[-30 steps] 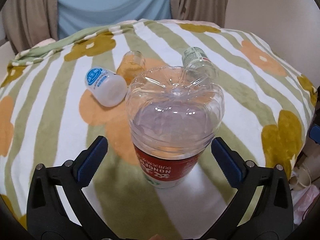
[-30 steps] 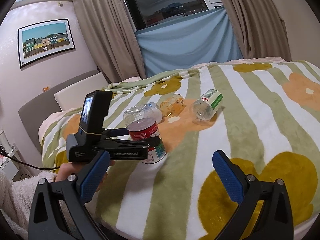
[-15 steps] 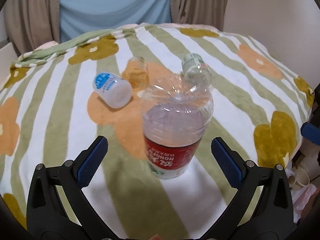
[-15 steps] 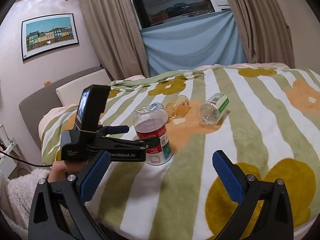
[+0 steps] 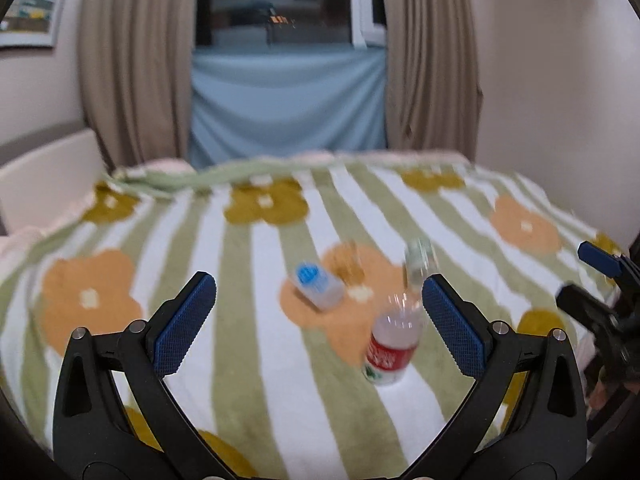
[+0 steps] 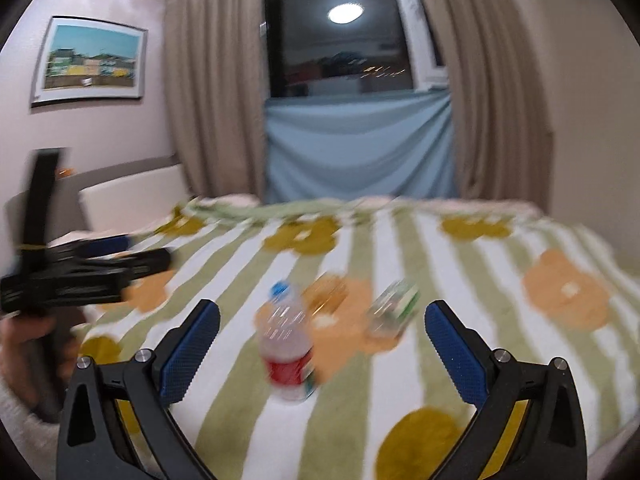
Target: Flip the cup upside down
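while both views are smeared with blur, can still make out a red-labelled cup (image 5: 390, 350) standing bottom-up on the striped flowered blanket (image 5: 248, 320), near the front edge, touching neither gripper. left gripper (image 5: 318, 322): spread wide, blue pads (image 5: 182, 326) well apart, holding nothing, raised above the blanket. right gripper (image 6: 322, 354): likewise spread wide and empty, with the cup seen between its pads but farther off. behind the cup, lying on their sides: a white bottle with a blue cap (image 5: 318, 286), an amber jar (image 5: 352, 266), a clear bottle with a green label (image 6: 394, 306). beyond the bed: beige curtains (image 6: 214, 92), a dark window (image 6: 340, 40), a framed picture (image 6: 90, 60) on the wall.
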### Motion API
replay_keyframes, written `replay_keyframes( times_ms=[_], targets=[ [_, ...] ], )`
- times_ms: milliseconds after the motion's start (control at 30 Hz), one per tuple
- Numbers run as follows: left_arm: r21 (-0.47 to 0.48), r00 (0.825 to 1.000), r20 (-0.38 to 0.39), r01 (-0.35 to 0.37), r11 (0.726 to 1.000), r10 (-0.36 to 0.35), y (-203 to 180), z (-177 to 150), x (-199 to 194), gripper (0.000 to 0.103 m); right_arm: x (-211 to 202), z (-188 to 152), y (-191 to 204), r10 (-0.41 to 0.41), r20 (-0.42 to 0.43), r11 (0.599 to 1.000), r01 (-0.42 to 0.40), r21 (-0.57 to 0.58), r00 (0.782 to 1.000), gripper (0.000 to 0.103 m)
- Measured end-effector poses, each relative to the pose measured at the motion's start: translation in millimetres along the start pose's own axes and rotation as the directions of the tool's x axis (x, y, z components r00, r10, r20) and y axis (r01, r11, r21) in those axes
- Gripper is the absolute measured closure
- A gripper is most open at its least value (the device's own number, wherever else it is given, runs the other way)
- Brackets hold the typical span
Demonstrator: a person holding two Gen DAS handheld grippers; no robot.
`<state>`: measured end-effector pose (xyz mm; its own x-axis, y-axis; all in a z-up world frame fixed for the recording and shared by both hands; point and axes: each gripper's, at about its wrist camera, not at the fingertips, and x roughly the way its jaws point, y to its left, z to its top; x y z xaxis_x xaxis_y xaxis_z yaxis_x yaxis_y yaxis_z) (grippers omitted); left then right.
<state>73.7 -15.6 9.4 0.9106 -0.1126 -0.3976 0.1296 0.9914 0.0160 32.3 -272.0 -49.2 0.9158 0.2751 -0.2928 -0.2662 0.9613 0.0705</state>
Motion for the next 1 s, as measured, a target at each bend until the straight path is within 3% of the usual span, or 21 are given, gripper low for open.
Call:
replay_keyframes(
  times_ms=[167, 233, 1000],
  targets=[
    [-0.054, 0.99, 0.109, -0.082, 0.995, 0.087, 6.0, -12.8, -43.7, 0.0, -12.2, 15.4, 3.6, -0.098, 0.052, 0.995, 0.098, 0.001, 0.994, 0.001],
    [-0.065, 0.986, 0.14, -0.079, 0.995, 0.088, 6.8, -23.2, -51.3, 0.0, -13.7, 13.5, 4.9, -0.127, 0.059, 0.992, 0.127, -0.004, 0.99, 0.001],
    [-0.036, 0.987, 0.138, -0.074, 0.997, 0.078, -2.2, -41.6, -53.8, 0.0, -26.7, 1.7, 19.4, -0.178, 0.093, 0.984, 0.179, -0.008, 0.98, 0.001]
  ],
)
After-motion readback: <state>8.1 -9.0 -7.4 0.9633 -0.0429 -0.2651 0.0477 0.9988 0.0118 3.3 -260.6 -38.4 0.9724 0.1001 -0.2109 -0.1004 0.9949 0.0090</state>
